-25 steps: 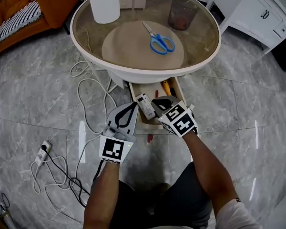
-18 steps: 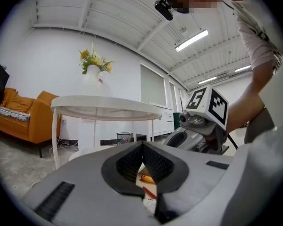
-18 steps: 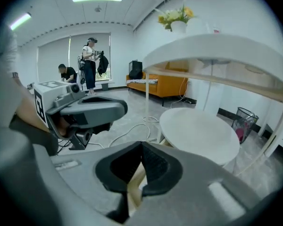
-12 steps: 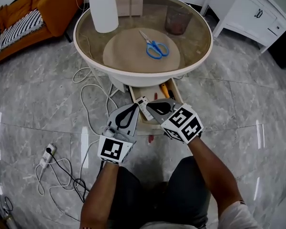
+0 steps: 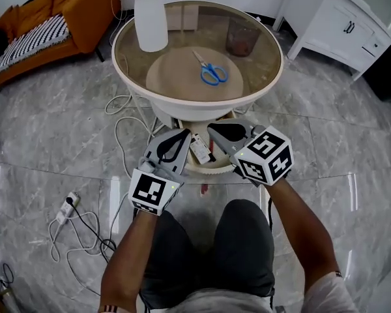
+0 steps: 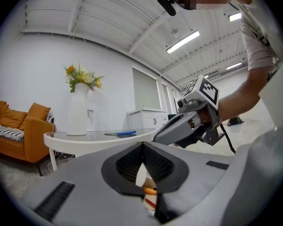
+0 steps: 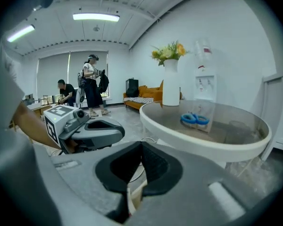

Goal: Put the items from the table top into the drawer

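- The vase stands at the far left edge of the worktop. I take it for decor, not cargo.
- My left tool has its jaws together with nothing between them. It sits level just off the near edge, which I read as idle.
- The drawer is open under the near edge with a remote in it, ready for more.
- The scissors lie flat near the worktop's centre, untouched and likely my next pick.
- My right tool is empty with its jaws together, tipped down above the drawer. It must open before any grasp.
- A dark cup stands at the far right edge.
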`<state>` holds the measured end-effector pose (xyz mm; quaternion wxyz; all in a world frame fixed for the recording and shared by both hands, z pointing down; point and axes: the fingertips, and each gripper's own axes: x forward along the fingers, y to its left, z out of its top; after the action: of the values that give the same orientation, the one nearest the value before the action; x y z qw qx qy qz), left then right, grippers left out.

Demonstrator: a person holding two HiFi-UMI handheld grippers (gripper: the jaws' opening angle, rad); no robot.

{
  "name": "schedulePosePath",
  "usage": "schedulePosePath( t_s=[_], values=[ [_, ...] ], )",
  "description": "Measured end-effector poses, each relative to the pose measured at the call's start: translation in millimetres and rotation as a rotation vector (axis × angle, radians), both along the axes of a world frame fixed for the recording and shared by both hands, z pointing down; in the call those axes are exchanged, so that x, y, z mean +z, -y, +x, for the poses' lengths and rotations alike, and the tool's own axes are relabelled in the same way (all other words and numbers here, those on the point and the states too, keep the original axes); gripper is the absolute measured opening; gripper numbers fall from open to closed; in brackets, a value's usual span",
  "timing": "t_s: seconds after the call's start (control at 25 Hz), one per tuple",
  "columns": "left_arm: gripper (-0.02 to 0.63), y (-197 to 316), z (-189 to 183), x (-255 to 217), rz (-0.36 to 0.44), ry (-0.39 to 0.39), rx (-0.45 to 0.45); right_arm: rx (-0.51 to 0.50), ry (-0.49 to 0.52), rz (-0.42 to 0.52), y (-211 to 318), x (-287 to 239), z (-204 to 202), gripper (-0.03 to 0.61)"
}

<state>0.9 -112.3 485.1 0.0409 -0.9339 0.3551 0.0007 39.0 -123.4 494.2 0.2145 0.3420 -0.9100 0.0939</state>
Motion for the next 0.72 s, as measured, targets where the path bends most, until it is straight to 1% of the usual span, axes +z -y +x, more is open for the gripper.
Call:
schedulePosePath(
  t_s=[0.12, 0.24, 0.4, 0.56, 0.72],
  values=[
    [0.000, -3, 3, -16, -0.005, 0.006, 0.018, 0.019, 0.015, 0.008, 5, -19, 6, 0.002],
    [0.000, -3, 2, -32, -0.002, 0.003, 0.013, 0.036, 0.028, 0.008, 11, -36, 8, 0.002],
    [0.000, 4, -1, -51, 0.002, -0.006, 0.002, 0.061, 0.014, 0.003, 26, -52, 12, 0.002],
    [0.000, 16, -2, -68, -0.005, -0.014, -0.004, 0.099, 0.023, -0.017, 46, -66, 16, 0.002],
    [0.000, 22, 2, -77, -0.008, -0.003, -0.005, 0.135, -0.002, -0.034, 66, -73, 25, 0.002]
  ],
)
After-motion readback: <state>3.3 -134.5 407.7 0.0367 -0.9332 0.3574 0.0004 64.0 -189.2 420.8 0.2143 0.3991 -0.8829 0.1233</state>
